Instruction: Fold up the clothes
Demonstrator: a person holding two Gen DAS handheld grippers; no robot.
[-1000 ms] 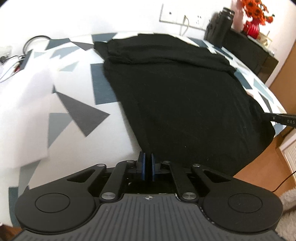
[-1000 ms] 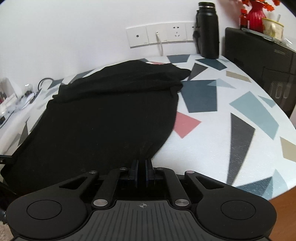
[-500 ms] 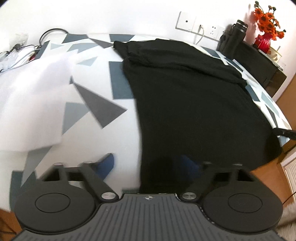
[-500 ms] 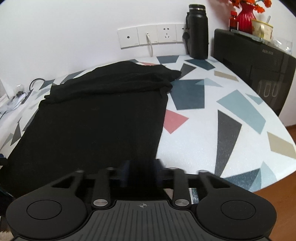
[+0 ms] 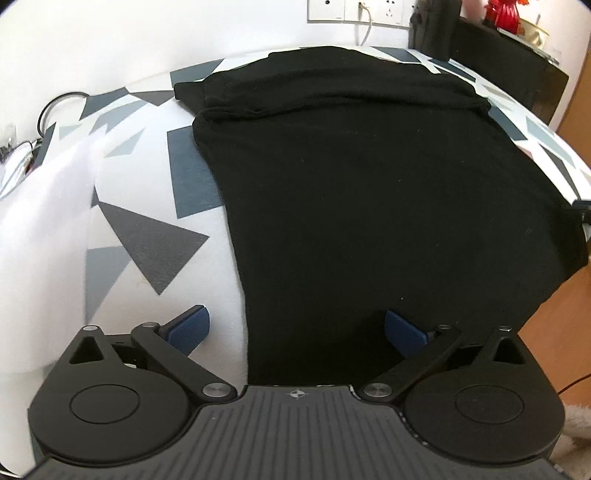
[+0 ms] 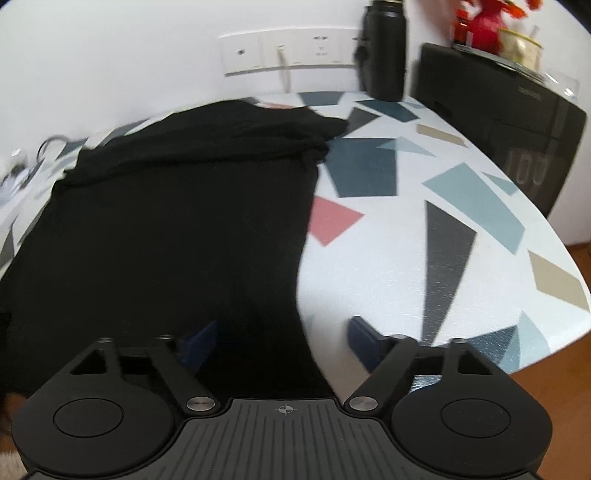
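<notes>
My left gripper (image 5: 295,326) is at the near table edge, jaws spread wide, blue pads (image 5: 188,326) apart, nothing pinched; the garment's near left edge runs between them. My right gripper (image 6: 282,341) is the same: jaws spread wide, empty, the garment's near right edge passing between the pads, left pad over cloth, right pad over bare tabletop.

Black garment (image 5: 369,192) lies flat on the table (image 5: 147,240), which is white w/ grey, blue and pink geometric shapes. Fabric is plain, dark, mostly smooth; near hem hangs over the table edge toward me. Long axis runs near-to-far, away from me toward the wall. Far end is bunched, w/ a folded-over band and wrinkles across the width.

Beyond, by the wall: black bottle (image 6: 384,51), white outlet strip (image 6: 288,50) w/ a cord plugged in, black cabinet (image 6: 498,122) at the right w/ a red vase (image 6: 480,22) on top. Far left: cables (image 5: 55,107), blurry.
</notes>
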